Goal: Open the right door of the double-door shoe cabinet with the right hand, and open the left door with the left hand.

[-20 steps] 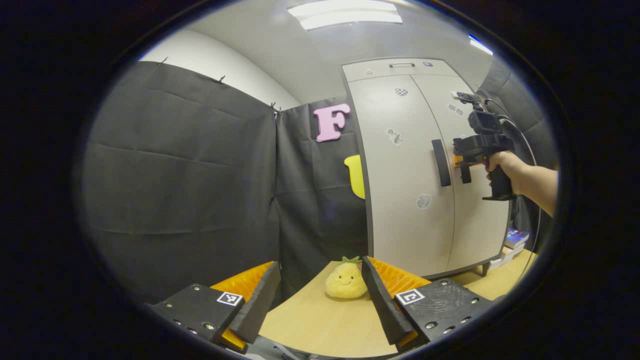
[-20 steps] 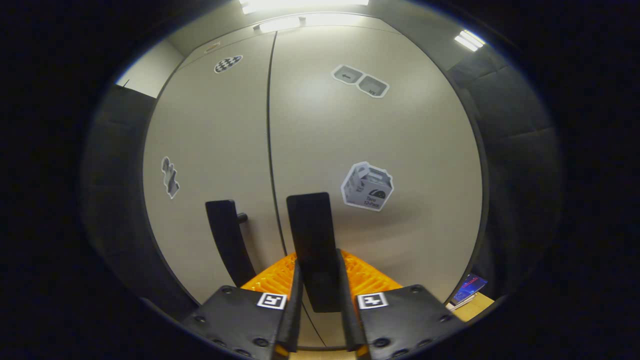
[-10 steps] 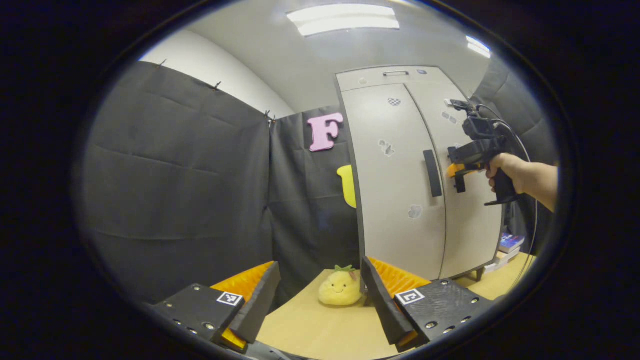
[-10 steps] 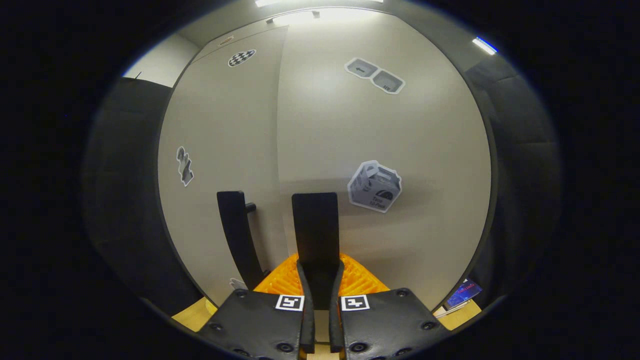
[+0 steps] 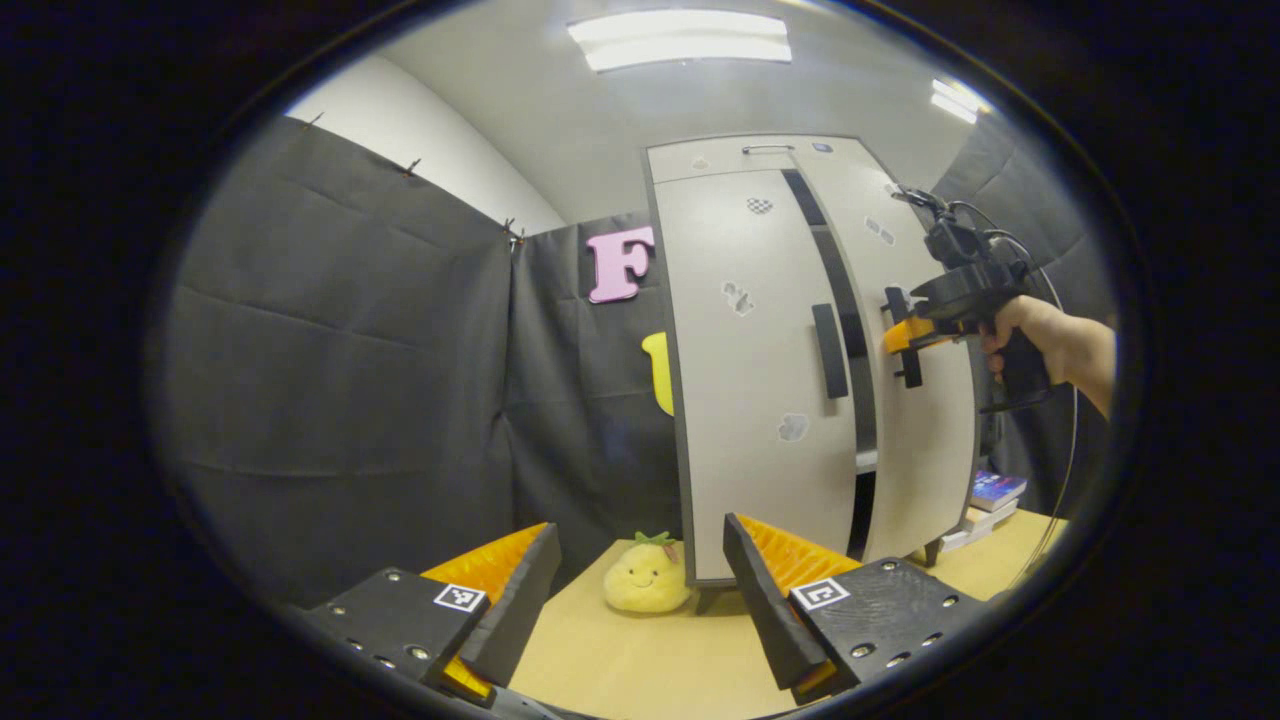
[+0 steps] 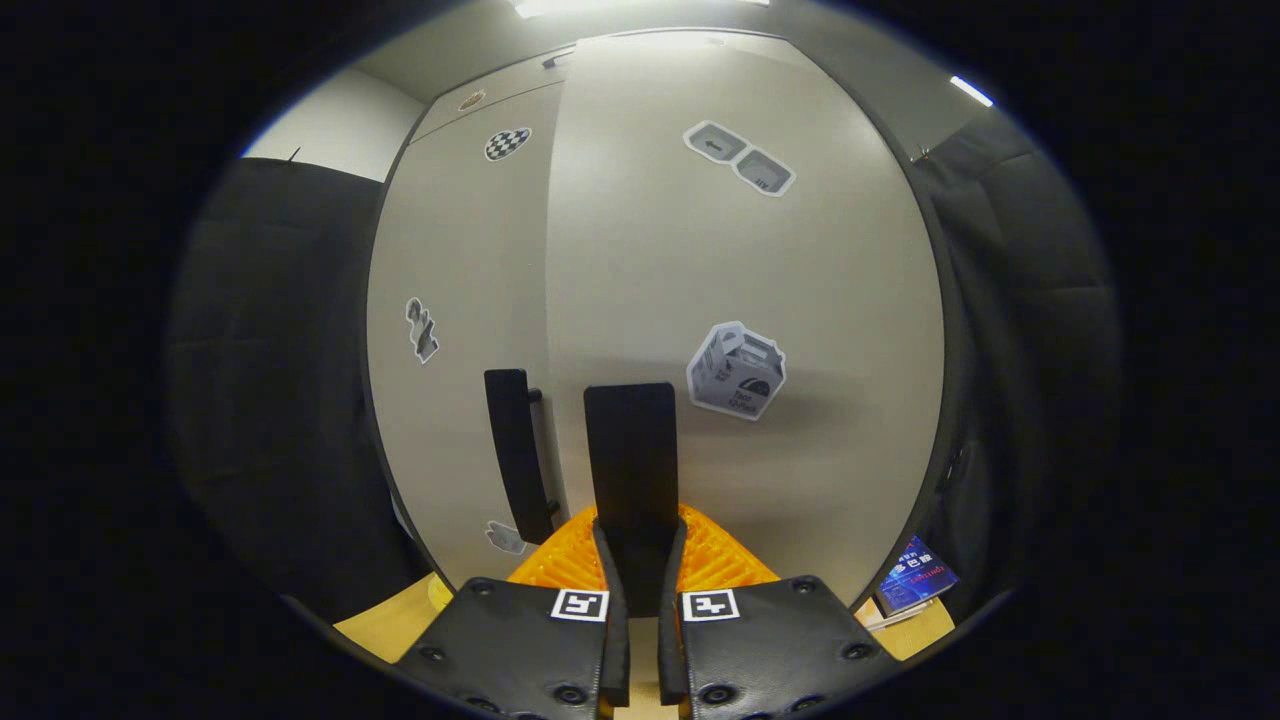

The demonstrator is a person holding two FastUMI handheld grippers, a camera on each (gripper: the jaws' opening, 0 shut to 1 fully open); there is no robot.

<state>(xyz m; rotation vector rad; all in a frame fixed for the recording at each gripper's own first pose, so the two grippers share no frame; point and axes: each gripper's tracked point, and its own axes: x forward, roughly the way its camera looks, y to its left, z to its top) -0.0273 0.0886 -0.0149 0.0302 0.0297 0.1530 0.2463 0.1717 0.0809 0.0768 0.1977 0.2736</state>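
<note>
While right tongs (image 6: 633,560) clamp right door handle (image 6: 630,470), right door (image 5: 915,400) stands ajar. Your left tongs (image 5: 640,590) gape wide, holding nothing, low over table (image 5: 640,660). Left door handle (image 5: 829,351) lies ahead, up-right, long axis vertical; left door (image 5: 750,380) shut.

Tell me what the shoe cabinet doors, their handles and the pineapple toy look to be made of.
Right door and left door: smooth matte beige panels, likely laminated board; soft ceiling-light sheen, no grain. Right door handle and left door handle: flat dark bars, plastic or painted metal, cannot tell which. Pineapple toy: yellow plush fabric, judging by its fuzzy, rounded outline.
</note>
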